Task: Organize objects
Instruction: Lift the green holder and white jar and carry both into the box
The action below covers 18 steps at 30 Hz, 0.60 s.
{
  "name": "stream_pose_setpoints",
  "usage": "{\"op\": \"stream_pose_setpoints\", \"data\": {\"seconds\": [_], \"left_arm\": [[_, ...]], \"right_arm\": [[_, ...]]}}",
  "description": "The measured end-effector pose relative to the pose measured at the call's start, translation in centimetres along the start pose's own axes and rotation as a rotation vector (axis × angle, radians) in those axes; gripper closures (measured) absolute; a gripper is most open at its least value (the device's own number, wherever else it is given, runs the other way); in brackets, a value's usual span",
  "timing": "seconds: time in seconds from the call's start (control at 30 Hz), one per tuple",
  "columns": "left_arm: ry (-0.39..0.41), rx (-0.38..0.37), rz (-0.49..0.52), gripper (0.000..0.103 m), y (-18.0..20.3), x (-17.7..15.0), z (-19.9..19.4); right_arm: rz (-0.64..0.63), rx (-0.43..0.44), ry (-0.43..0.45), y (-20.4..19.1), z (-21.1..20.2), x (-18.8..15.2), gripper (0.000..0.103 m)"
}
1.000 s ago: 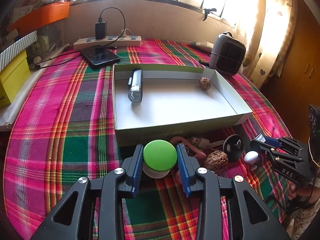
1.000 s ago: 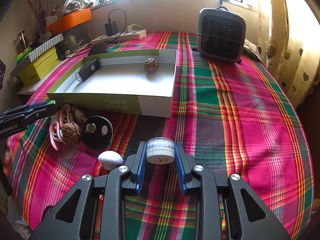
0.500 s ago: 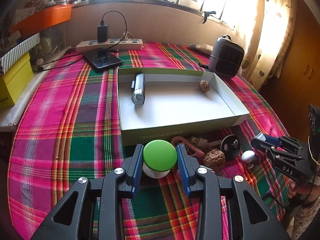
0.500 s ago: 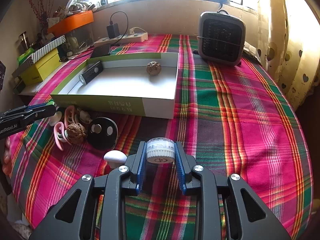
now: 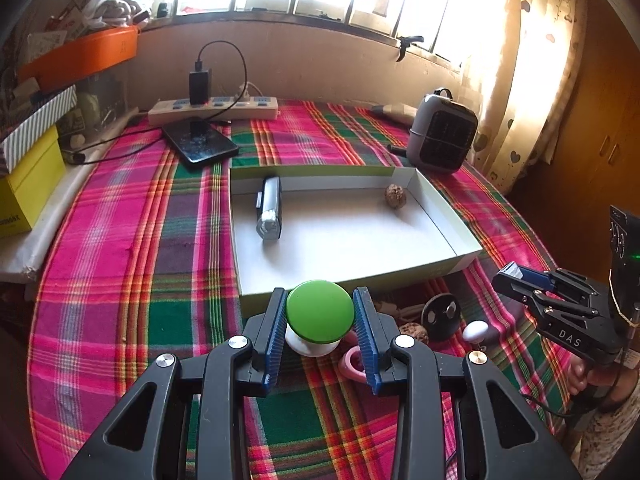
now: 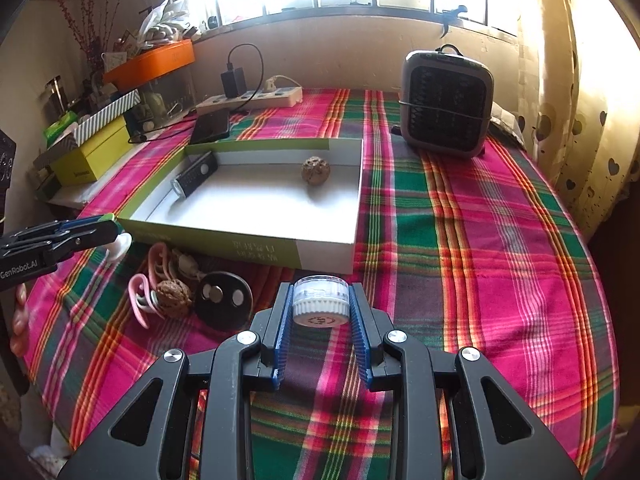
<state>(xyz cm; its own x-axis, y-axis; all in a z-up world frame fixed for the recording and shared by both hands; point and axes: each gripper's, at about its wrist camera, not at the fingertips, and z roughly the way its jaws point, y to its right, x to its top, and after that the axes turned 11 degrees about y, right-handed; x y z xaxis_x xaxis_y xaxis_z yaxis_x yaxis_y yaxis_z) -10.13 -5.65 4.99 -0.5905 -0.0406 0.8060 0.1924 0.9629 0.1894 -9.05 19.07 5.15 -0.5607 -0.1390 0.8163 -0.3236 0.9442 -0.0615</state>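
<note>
My left gripper (image 5: 320,316) is shut on a green-capped mushroom toy (image 5: 319,316) and holds it above the cloth, just before the front wall of the open white box (image 5: 360,276). My right gripper (image 6: 320,304) is shut on a small white-lidded jar (image 6: 320,306), raised near the box's front right corner (image 6: 320,252). Inside the box lie a silver flashlight (image 5: 270,208) and a walnut (image 5: 395,196). On the cloth in front of the box lie a black disc (image 6: 224,300), a walnut (image 6: 173,295), pink rings (image 6: 140,296) and a white mushroom (image 5: 475,331).
A grey fan heater (image 6: 446,104) stands at the back right. A power strip (image 5: 212,106) with a charger and a black phone (image 5: 199,142) lie at the back. Yellow and striped boxes (image 5: 24,176) sit at the left edge. The plaid table ends on the right.
Both grippers have risen and pulled back a little with their objects held; the box and the loose items look farther away and lower in both views.
</note>
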Motion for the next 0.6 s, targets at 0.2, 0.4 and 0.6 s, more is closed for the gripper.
{"op": "stream_pose_setpoints", "data": {"seconds": [0.2, 0.4, 0.6], "left_arm": [[0.007, -0.006, 0.011, 0.072, 0.2, 1.5, 0.4], [0.009, -0.01, 0.018, 0.072, 0.2, 3.1, 1.7], [0.002, -0.011, 0.008, 0.072, -0.2, 4.5, 3.7]], "right_arm": [[-0.009, 0.023, 0.015, -0.3, 0.1, 1.3, 0.074], [-0.014, 0.039, 0.026, -0.3, 0.8, 3.3, 0.074], [-0.021, 0.038, 0.024, 0.0, 2.3, 5.0, 0.074]]}}
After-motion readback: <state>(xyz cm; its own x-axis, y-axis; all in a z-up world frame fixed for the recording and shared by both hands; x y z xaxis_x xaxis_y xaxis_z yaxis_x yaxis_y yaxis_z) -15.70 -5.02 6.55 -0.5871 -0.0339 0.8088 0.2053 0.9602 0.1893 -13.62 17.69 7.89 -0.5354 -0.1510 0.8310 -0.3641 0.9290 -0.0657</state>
